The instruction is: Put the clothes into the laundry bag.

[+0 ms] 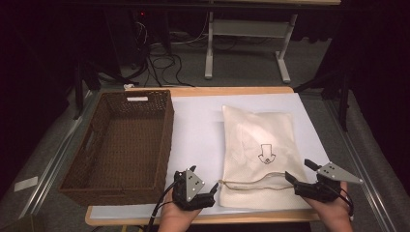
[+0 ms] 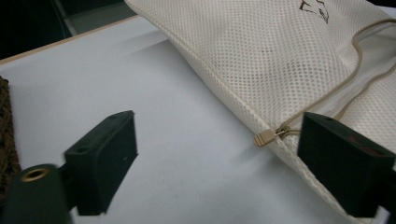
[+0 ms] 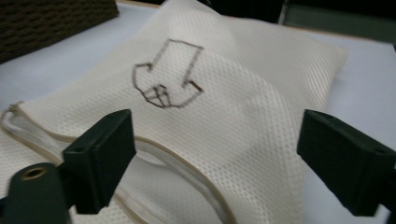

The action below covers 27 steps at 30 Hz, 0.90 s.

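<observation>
my left fingers point(image 1: 211, 189) wide, empty, lower centre | my right fingers point(image 1: 299, 170) wide, empty, lower right | mesh bag point(image 1: 258, 145) flat between, on table point(image 1: 198, 121)

Both hands enter from bottom edge, each holding tongs. Left tongs point(image 1: 205, 193) sit low at centre-left, jaws spread wide, nothing pinched. Right tongs point(image 1: 300, 175) at lower right, tips aimed left, jaws also wide apart, pads gripping nothing.
</observation>
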### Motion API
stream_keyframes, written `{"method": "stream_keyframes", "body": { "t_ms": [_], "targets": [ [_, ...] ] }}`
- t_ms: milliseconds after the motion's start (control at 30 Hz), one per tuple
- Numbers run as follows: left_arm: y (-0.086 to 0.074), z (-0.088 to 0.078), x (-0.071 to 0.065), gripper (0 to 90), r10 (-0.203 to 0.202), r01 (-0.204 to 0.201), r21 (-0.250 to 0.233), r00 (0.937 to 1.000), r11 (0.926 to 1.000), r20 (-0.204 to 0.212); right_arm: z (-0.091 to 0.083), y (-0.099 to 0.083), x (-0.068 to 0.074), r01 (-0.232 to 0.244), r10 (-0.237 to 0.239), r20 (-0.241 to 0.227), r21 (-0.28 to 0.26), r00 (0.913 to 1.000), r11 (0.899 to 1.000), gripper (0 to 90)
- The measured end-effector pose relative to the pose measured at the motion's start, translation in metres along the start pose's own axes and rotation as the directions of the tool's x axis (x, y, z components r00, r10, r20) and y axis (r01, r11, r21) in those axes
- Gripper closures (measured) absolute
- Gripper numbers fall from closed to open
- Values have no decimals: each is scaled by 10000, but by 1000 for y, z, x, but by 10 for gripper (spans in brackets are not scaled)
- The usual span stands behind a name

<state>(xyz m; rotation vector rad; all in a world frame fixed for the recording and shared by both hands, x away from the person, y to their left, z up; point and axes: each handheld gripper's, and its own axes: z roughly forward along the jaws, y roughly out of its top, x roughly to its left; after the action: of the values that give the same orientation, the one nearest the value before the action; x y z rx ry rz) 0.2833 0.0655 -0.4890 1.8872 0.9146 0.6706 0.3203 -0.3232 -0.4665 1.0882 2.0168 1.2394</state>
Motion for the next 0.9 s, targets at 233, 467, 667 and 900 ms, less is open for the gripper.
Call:
{"method": "stream_keyframes", "body": {
  "t_ms": [233,467,667,900],
  "targets": [
    [0,-15,-2,1,-29,47,-238,9970,9997,778,3,6,35,735,-749,-598,-261,9954,9970,5],
    [-1,-13,0,1,-126,143,-189,9964,9997,841,5,7,44,933,-955,-828,-298,9920,9952,5],
    [0,-14,2,1,-173,200,-309,9962,9993,859,-1,8,39,553,-596,-721,-606,9956,9966,5],
    [0,-13,4,1,-257,283,-320,9965,9991,797,0,7,37,474,-512,-669,-566,9964,9973,5]
  ]
}}
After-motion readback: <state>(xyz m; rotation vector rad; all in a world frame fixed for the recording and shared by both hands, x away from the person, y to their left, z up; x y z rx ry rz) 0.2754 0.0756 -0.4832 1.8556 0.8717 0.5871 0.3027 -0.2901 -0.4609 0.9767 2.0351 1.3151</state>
